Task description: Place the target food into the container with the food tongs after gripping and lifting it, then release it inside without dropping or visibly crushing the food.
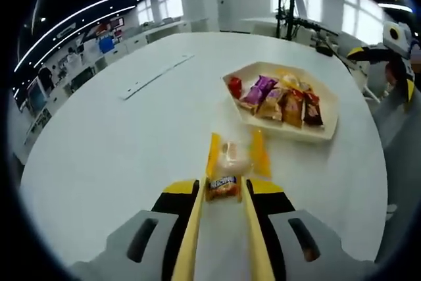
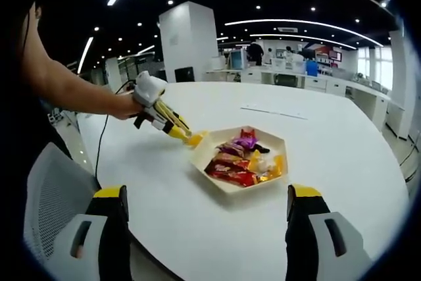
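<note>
Left tongs (image 1: 224, 192) closed on a small food packet (image 1: 230, 161): long yellow blades, flat and narrow, pinching the packet's near end, with its printed label partly covered and too blurred to read. Clear crinkled wrapper with yellow side panels and a pale rounded cake or bun inside, resting on the counter (image 1: 118, 149) just short of the tray. From the right gripper view, same left tongs (image 2: 191, 138) seen small at the end of a bare forearm, hand (image 2: 126, 105) wrapped round the white body, yellow tips touching something yellow beside the tray's edge; packet itself hard to make out there.

Right tongs (image 2: 206, 218) spread wide apart, holding nothing, cut off by the lower rim so that just two black stubs with yellow caps and grey housings appear; blade tips out of frame.

Tray (image 1: 327, 131) cream-coloured, hexagonal, shallow with raised walls, sitting on the counter just beyond the packet. Heaped inside: glossy wrapped snacks (image 1: 284, 102), purple, red, orange and dark brown foil, overlapping so that a count cannot be made. Same tray (image 2: 210, 182) between the right tongs' stubs, farther off.

Counter white, smooth, round-edged, with a thin pale strip (image 1: 155, 76) lying flat well away from the tray. Grey mesh chair back (image 2: 49, 208) at the counter's near edge, partly cut off.
</note>
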